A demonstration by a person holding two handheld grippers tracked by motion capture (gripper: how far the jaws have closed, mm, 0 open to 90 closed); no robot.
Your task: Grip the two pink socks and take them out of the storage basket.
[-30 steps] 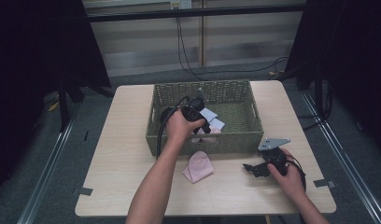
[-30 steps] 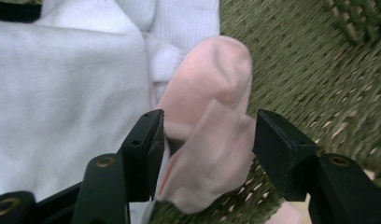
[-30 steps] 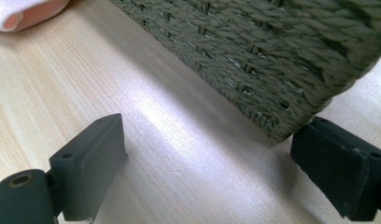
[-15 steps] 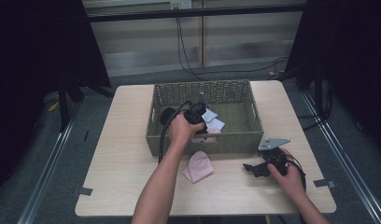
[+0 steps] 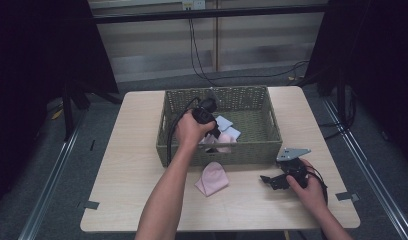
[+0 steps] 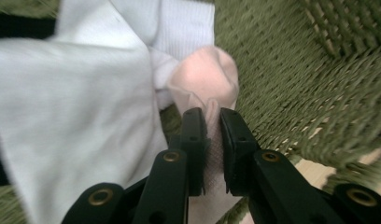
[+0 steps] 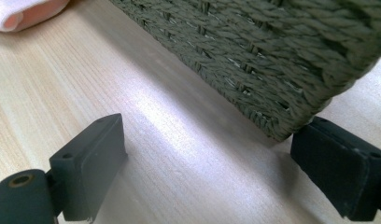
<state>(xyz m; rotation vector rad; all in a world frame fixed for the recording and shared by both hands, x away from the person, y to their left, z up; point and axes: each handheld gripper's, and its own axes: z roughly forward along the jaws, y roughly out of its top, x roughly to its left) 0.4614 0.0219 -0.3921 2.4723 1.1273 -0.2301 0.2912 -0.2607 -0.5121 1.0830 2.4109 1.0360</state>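
At the desk's (image 5: 142, 200) near right corner, my right claw (image 5: 272, 181) lay on the wood with its jaws spread wide and nothing between them; in the right gripper view (image 7: 205, 163) they framed bare wood and one lower corner of the basket (image 7: 272, 56). A little left of it, near the middle of the near edge, a folded pink cloth (image 5: 212, 178) rested just outside the basket's front wall (image 5: 252, 152), apart from it.

Farther in, my left claw (image 5: 214, 134) reached over that front wall, its jaws having just been closing with fabric between them. In the left gripper view the left claw (image 6: 213, 121) pinched a pink sock (image 6: 205, 81) by its fold, the pads (image 6: 194, 135) pressed on the fabric. The sock lay inside the basket close to its front wall, against white cloths (image 6: 76, 93) beside it.

I judged the step in hand to be lifting the sock out of the basket. The next move called for a straight rise until the fabric cleared the woven rim, then a draw back toward the near edge, watching that the white cloths did not trail along.

Room looked generous: open wood left of the basket and along the near edge around the pink cloth. The basket's far wall sat close to the desk's far edge.
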